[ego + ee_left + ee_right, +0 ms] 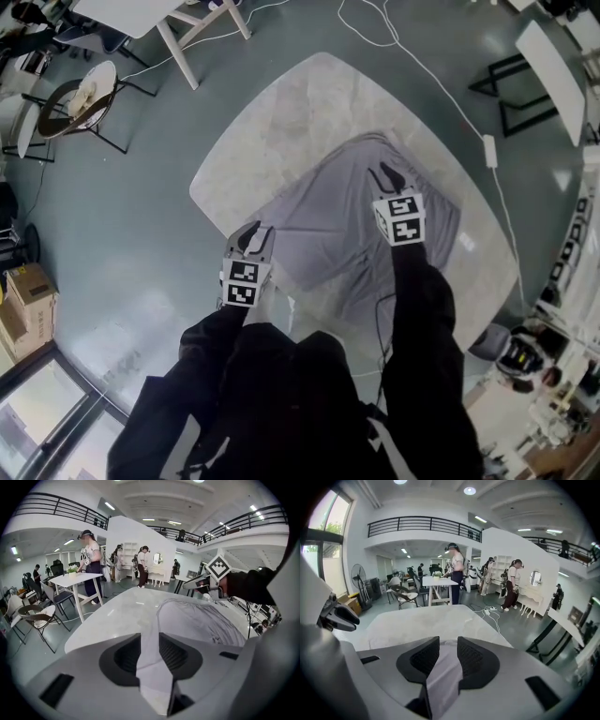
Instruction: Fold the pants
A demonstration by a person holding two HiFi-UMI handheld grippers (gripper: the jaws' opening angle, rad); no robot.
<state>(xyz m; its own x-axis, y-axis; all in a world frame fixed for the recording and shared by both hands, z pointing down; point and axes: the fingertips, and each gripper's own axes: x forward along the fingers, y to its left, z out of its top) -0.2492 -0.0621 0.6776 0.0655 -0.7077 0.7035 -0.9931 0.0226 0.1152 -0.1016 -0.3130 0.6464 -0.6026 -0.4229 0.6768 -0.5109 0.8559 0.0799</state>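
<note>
Pale rounded stone-look table (309, 94) is being used for folding — grey cloth pants (328, 216) are being laid down there. Left gripper (253, 236) and right gripper (386, 177) are being held with jaws parted, cloth unpinched between; a fresh grip for another fold seems needed.

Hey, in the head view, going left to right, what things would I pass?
cardboard box → chair → left gripper → right gripper → power adapter. The pants spread beneath both grippers, so they are left out.

Grey pants (337, 217) rumpled, apparently part-folded, flat on white table (309, 94)
</note>
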